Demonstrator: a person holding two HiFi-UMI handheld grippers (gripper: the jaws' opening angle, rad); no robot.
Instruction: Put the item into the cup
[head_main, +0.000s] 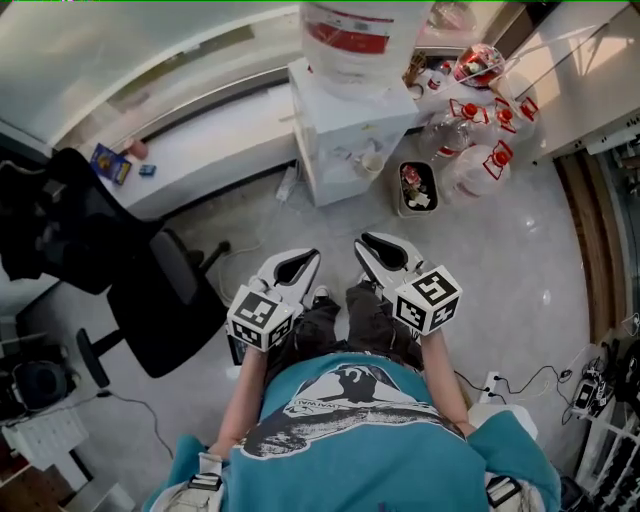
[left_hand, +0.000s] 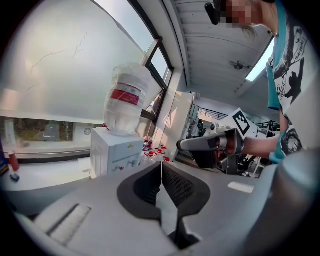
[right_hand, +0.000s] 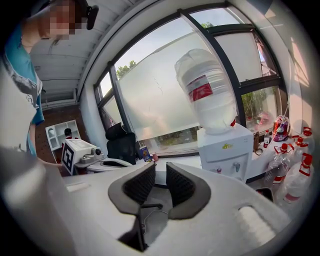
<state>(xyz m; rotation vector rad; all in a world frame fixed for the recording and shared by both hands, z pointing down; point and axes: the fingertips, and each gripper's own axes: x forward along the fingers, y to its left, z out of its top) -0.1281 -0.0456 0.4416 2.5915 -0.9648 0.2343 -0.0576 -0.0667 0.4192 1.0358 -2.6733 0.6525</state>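
Office floor (head_main: 500, 250) lay below with the water dispenser (head_main: 345, 130) at twelve o'clock, and I judged we hadn't started: left gripper (left_hand: 161, 167) pressed together on nothing, right gripper (right_hand: 160, 167) apart and empty, item and cup unidentifiable, so the next move called for locating them.

Open grey floor (head_main: 470, 260) stretches from the left gripper (head_main: 312, 257) and right gripper (head_main: 365, 243) to the water dispenser (head_main: 345, 125), which stands against the window worktop (head_main: 200, 150). A black chair (head_main: 150, 300) crowds the left side. To the dispenser's right, a bin (head_main: 416, 190) sits on the floor just beside it, with a cluster of bottles (head_main: 485, 150) beyond. Cables (head_main: 525, 380) trail over the floor at far right.
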